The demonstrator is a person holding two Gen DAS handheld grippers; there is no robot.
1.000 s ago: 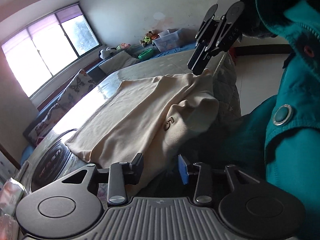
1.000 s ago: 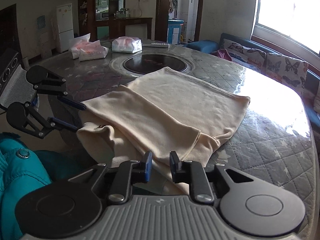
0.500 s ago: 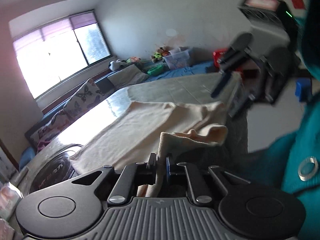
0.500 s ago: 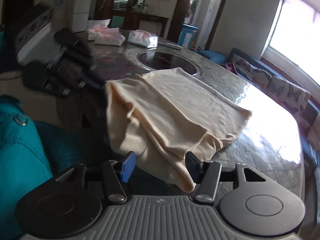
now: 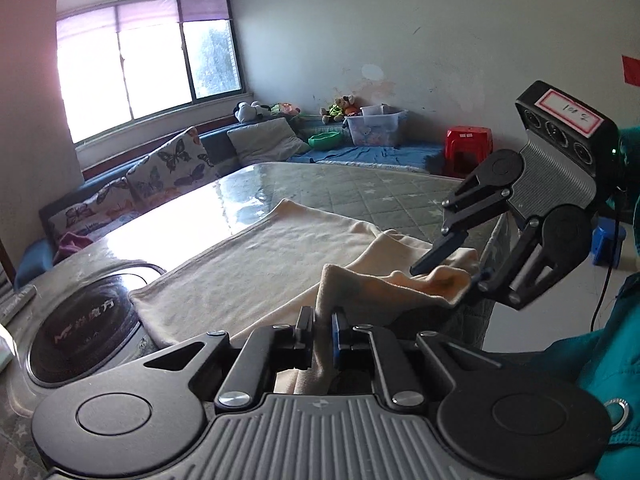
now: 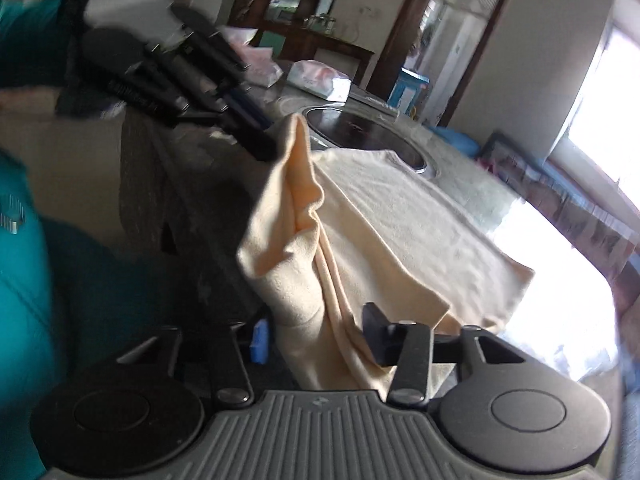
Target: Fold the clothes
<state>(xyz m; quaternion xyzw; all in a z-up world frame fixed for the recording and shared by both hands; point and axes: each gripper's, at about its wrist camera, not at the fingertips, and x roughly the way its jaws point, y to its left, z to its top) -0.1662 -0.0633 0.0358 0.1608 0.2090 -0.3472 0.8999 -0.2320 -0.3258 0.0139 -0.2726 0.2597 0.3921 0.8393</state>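
Observation:
A cream garment [image 5: 256, 264] lies spread on the quilted table [image 5: 360, 188], with its near edge lifted. My left gripper [image 5: 322, 326] is shut on a bunched corner of that edge. In the left wrist view my right gripper [image 5: 448, 268] is at the other end of the lifted edge, its fingers apart around the cloth. In the right wrist view the cream garment [image 6: 380, 216] hangs between my right gripper's [image 6: 316, 338] wide-open fingers. My left gripper [image 6: 256, 140] holds the far raised corner there, blurred.
A round black hotplate [image 5: 80, 344] is set into the table by the garment's far end. Tissue packs [image 6: 316, 78] lie beyond it. Butterfly cushions [image 5: 168, 168] line a bench under the window. A red stool [image 5: 466, 148] stands by the wall. A teal jacket sleeve [image 5: 612, 360] is at right.
My left gripper closed on the garment's near corner and lifted it. My right gripper opened wide and now has the hanging edge between its fingers. Both views tilted up.

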